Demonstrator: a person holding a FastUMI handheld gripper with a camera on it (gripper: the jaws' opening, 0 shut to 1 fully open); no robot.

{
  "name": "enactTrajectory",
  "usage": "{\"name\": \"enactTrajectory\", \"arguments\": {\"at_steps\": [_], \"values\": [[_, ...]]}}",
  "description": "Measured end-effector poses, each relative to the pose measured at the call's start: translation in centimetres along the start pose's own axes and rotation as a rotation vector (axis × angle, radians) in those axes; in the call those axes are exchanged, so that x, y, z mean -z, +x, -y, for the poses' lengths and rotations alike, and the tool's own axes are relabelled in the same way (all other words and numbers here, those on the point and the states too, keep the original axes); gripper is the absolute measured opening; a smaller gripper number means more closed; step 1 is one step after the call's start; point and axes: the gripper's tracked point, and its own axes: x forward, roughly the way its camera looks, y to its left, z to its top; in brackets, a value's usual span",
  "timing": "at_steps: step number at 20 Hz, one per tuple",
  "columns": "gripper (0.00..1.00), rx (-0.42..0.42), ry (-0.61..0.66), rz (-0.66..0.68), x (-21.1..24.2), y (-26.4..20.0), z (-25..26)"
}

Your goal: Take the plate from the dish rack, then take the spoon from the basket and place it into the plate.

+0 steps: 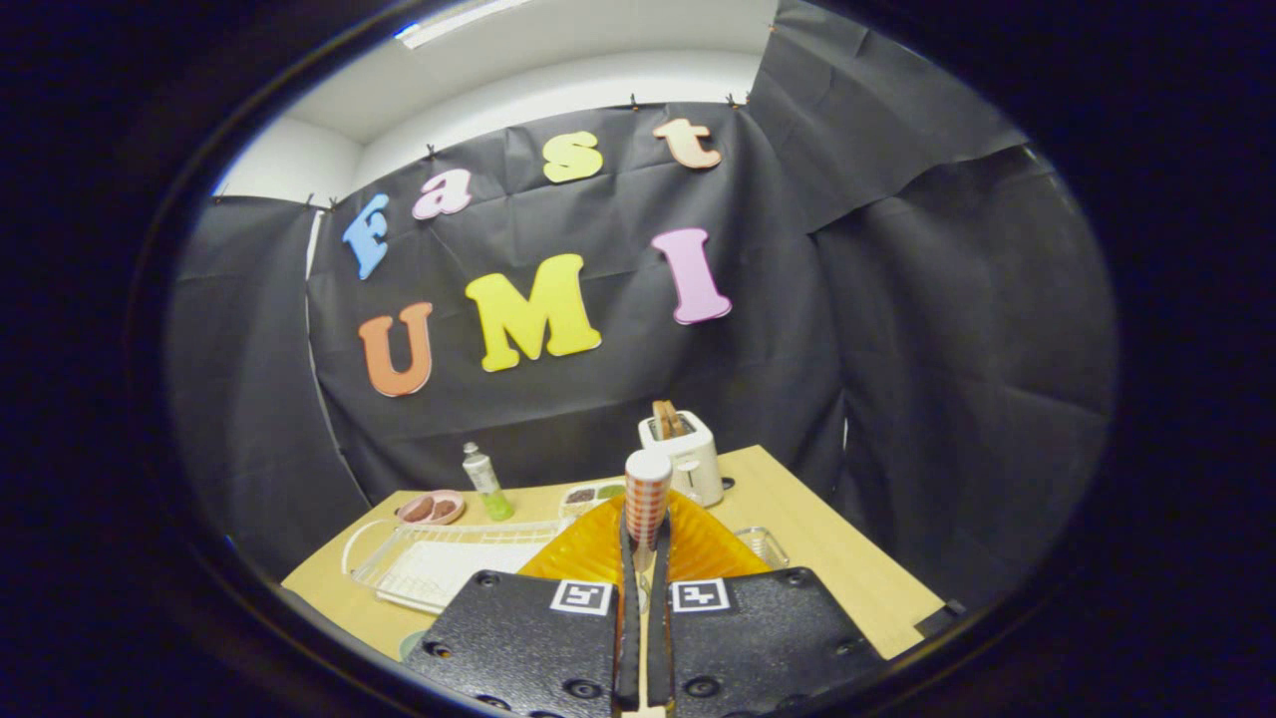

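Observation:
My gripper (645, 534) is shut on the spoon (648, 491). The spoon's red-and-white checked handle with a white end sticks up from between the fingers; its bowl is hidden between them. Just ahead of and under the fingers, an orange ribbed plate (588, 546) lies on the wooden table (837, 543). The white wire dish rack (439, 566) stands to the left of the plate with nothing in it.
A white toaster (686, 457) with toast stands beyond the plate. A green bottle (486, 481), a pink dish (431, 509) with food and a small sectioned tray (592, 494) sit toward the back. A clear container (764, 544) is right of the plate.

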Motion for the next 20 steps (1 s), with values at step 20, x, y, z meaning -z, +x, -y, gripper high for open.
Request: {"name": "enactTrajectory", "arguments": {"at_steps": [20], "values": [[0.08, -0.201, -0.076, -0.198, 20.2, -1.7, -18.1]]}}
